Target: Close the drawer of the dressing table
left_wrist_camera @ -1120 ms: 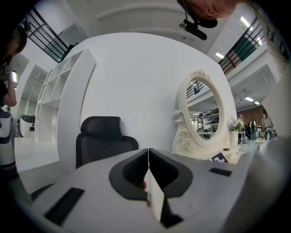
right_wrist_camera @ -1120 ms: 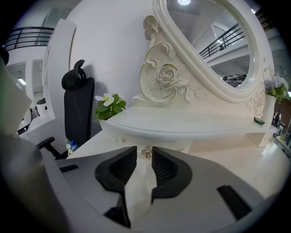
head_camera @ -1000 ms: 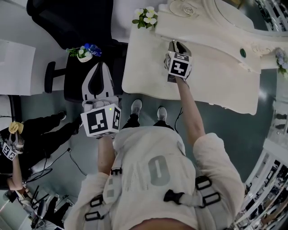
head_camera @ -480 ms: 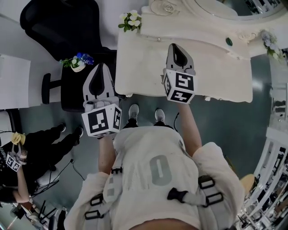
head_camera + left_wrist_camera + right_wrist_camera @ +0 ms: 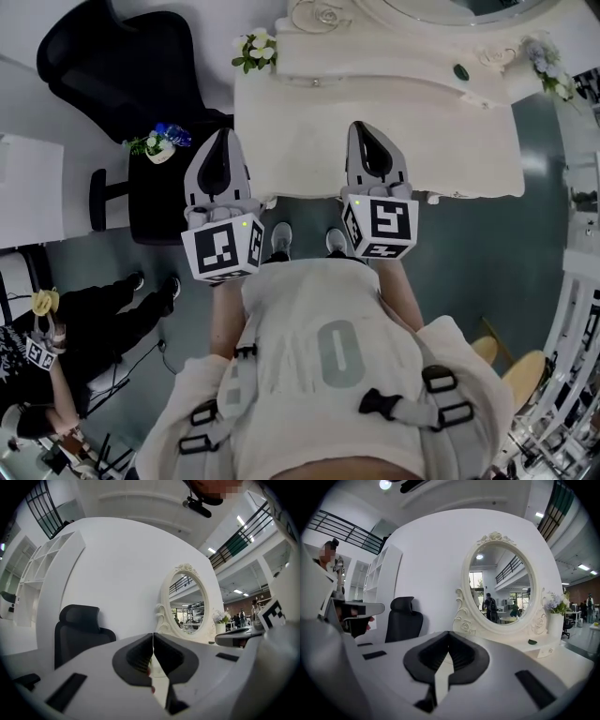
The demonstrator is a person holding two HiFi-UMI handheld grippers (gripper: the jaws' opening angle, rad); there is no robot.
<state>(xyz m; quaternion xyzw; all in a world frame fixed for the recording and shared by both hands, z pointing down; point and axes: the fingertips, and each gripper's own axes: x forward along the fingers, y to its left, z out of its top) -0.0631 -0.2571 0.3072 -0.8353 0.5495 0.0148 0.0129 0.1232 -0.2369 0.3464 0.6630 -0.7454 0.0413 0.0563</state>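
Seen from above, both of my grippers hang side by side at the front edge of the dressing table (image 5: 450, 141). Left gripper (image 5: 222, 141): jaws pressed together with nothing between them, held off the dressing table's left front corner, over the floor. Right gripper (image 5: 366, 133): jaws likewise fully together and empty, showing over the front part of the tabletop near mid-width. Neither appears to touch the dressing table, and I read this posture as standing clear rather than pushing. The drawer lies beneath that front edge. Nothing juts past the edge in the head view, so I judge it pushed home, though its face is hidden from above. Open room: bare floor in front of the dressing table. Obstacles: a black chair (image 5: 131, 56) just beyond its left end, and the mirror (image 5: 501, 581) along its back edge.
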